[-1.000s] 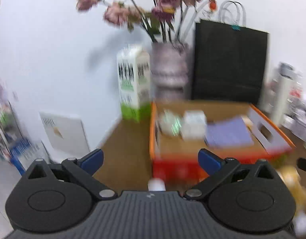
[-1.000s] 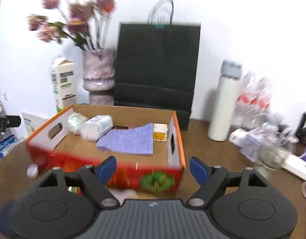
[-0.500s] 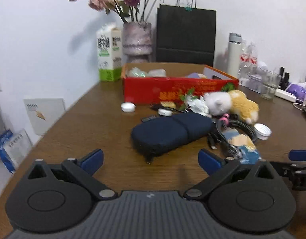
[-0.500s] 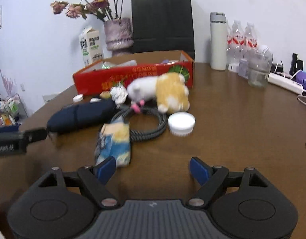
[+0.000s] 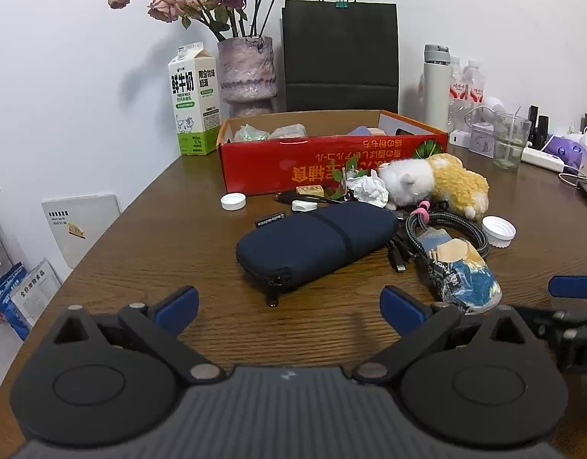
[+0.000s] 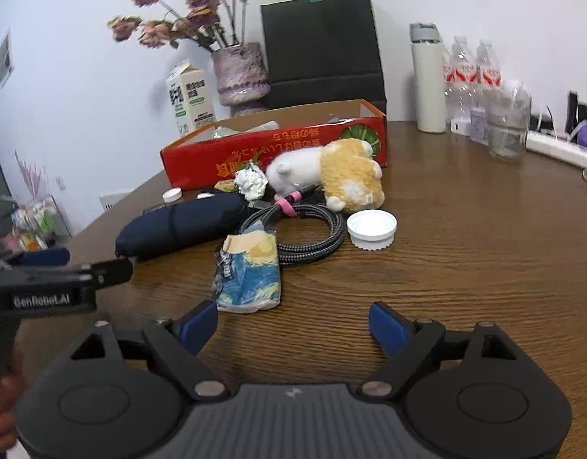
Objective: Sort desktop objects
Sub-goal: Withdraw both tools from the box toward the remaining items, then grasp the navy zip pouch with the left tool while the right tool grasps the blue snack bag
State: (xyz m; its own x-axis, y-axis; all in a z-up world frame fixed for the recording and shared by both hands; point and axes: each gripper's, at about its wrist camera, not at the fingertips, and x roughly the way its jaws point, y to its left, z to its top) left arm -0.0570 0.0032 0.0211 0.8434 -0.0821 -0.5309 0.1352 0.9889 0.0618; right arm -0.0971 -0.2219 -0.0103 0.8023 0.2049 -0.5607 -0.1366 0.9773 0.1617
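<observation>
Both tools are hovering over the wooden counter (image 5: pixel 148 237) with nothing between their fingers. Left hand-held gripper (image 5: pixel 289 304) is holding its blue pads (image 5: pixel 178 304) wide apart, pointing toward the navy zip pouch (image 5: pixel 316 239), which is lying just ahead of it and not touching it. Right hand-held gripper (image 6: pixel 293 323) is also standing spread wide; its left pad (image 6: pixel 199 323) is sitting just beside the near end of the blue-and-yellow snack packet (image 6: pixel 251 271), though whether they are touching cannot be told.

Clutter is lying in a loose group in the middle of the counter: the pouch, the packet, a coiled braided cable (image 6: pixel 312 229) resting against the packet, a white jar lid (image 6: pixel 371 229) just right of the cable, a crumpled white paper (image 5: pixel 368 189), and a white-and-yellow plush toy (image 6: pixel 331 176) lying on its side against the red cardboard box (image 5: pixel 331 164). A smaller white cap (image 5: pixel 233 201) is sitting near the box's left corner. The box is standing open behind the group, already containing several items.
</observation>
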